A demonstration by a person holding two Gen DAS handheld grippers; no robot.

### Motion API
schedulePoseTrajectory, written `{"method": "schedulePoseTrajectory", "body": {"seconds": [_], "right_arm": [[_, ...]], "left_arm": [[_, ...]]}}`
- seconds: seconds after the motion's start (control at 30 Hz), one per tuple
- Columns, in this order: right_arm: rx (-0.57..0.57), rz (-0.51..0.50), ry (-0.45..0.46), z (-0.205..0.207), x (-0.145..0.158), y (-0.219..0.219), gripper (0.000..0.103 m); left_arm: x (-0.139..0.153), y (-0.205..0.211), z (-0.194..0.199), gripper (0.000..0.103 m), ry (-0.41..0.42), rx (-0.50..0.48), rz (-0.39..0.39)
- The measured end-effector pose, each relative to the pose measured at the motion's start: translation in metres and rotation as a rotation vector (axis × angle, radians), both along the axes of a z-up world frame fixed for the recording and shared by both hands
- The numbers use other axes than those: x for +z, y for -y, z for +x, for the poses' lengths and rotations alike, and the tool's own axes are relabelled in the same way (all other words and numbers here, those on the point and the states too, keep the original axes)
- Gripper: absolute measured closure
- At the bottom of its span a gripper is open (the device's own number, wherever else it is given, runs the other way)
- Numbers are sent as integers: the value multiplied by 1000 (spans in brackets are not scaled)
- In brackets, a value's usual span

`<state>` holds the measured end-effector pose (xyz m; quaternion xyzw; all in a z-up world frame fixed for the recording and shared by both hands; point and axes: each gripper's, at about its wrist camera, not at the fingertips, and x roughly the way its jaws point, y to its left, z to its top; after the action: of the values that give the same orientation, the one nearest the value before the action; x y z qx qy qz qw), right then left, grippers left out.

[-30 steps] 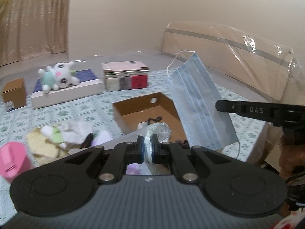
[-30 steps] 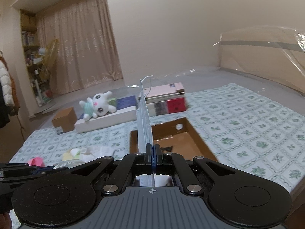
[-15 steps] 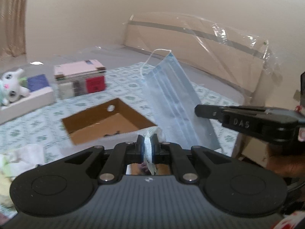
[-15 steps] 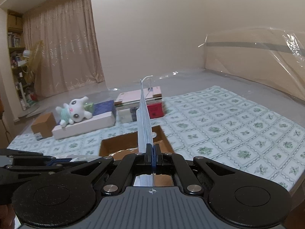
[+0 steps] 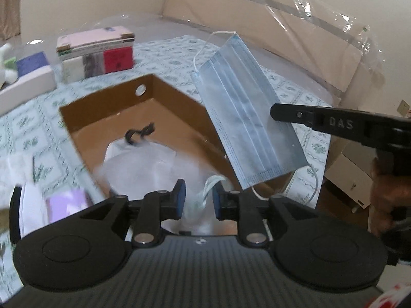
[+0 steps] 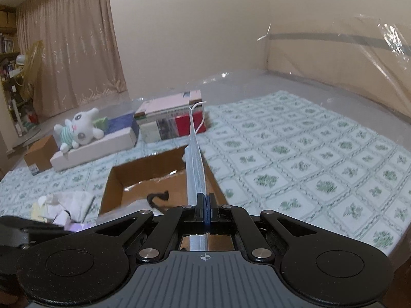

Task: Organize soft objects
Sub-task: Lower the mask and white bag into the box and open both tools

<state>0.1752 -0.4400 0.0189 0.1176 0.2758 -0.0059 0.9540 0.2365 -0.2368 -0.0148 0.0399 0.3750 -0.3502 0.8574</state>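
Note:
An open cardboard box (image 5: 179, 107) lies on the patterned bed cover, also in the right wrist view (image 6: 115, 179). My left gripper (image 5: 196, 201) is open over its near end, with a clear plastic bag (image 5: 154, 164) falling into the box below it. My right gripper (image 6: 206, 214) is shut on a blue face mask (image 6: 196, 169), seen edge-on; in the left wrist view the mask (image 5: 246, 125) hangs flat over the box's right wall, clamped by the right gripper (image 5: 276, 113). A black hair tie (image 5: 140, 133) lies in the box.
A pile of soft items (image 6: 64, 205) lies left of the box. A plush bunny (image 6: 79, 131) rests on a white flat box (image 6: 97, 146). Stacked pink and red boxes (image 5: 97, 51) stand behind. A small brown box (image 6: 38, 154) sits far left. The bed's edge is at right.
My left gripper has opened and let go of the clear plastic bag, which drops into the cardboard box. Both grippers have moved closer over the box; the right still holds the mask.

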Motion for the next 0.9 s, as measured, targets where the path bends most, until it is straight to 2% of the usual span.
{"method": "schedulePoseTrajectory", "body": {"seconds": [0.3,0.57,0.9], "right_arm": [[41,-6,-35,15,-16,-14,103],[73,-7,-88,25,-35,-22,103],[163,14,-196,37,-75,-43,103]], "left_arm": [[-1,-31,-21,83,-6,95,-50],[14,-53,-37,75,12,172,-132],[15,-73,-43,74,26,239,-128]]}}
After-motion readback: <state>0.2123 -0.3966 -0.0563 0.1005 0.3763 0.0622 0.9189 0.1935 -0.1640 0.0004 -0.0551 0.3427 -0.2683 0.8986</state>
